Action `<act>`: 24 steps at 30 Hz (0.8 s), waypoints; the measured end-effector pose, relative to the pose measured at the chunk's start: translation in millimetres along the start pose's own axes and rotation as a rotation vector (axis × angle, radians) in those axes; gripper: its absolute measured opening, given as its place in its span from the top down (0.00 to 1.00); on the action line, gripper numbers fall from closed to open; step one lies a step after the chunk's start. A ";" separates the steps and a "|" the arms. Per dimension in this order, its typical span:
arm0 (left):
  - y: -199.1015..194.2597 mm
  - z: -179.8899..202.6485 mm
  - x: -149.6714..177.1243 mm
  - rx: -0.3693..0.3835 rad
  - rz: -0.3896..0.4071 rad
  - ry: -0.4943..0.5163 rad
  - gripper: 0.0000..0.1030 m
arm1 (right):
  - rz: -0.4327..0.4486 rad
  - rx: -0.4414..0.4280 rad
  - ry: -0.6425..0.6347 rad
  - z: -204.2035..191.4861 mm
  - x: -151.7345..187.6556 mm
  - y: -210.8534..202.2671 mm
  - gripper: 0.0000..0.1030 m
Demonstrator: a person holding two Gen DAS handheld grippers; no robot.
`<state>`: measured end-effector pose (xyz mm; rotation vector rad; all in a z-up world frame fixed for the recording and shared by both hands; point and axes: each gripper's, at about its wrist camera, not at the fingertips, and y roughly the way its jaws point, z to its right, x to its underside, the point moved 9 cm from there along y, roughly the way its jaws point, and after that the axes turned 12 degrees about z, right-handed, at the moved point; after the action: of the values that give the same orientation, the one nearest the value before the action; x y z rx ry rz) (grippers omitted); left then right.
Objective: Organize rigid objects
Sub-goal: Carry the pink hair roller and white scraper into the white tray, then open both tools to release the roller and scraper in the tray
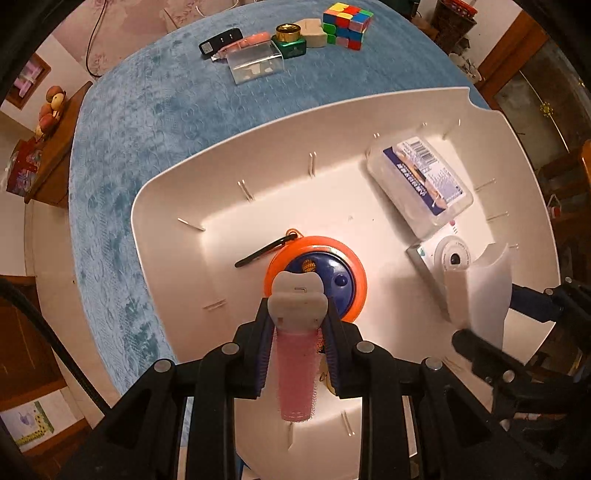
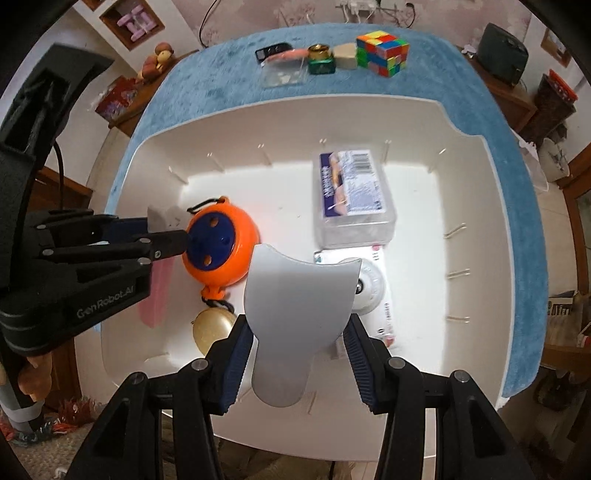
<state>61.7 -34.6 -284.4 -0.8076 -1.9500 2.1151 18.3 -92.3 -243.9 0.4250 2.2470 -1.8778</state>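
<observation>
A white bin (image 1: 258, 155) (image 2: 480, 206) sits on the blue cloth. My left gripper (image 1: 297, 332) is shut on a pink hair roller with a white clip (image 1: 295, 369), held over the bin above an orange and blue reel (image 1: 332, 273) (image 2: 218, 243). It shows in the right wrist view (image 2: 162, 229) at the left. My right gripper (image 2: 299, 332) is shut on a white scraper (image 2: 295, 302) (image 1: 476, 291) over the bin. In the bin lie a clear labelled box (image 1: 421, 184) (image 2: 351, 192), a white camera (image 1: 443, 258) (image 2: 369, 288) and a gold disc (image 2: 210, 328).
At the far edge of the cloth stand a colour cube (image 1: 347, 24) (image 2: 384, 51), a green jar with gold lid (image 1: 290, 40) (image 2: 321, 59), a beige block (image 1: 314, 31), a clear box (image 1: 255, 62), a pink pen (image 1: 243, 42) and a black remote (image 1: 219, 40).
</observation>
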 end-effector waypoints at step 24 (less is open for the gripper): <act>-27.6 -4.7 -4.3 -0.019 0.111 -0.032 0.14 | 0.063 0.010 -0.025 -7.7 -6.4 -20.7 0.39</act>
<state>60.9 -28.5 -256.7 -0.9119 -1.9881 2.1864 17.9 -88.7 -221.2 0.4661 2.1830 -1.8542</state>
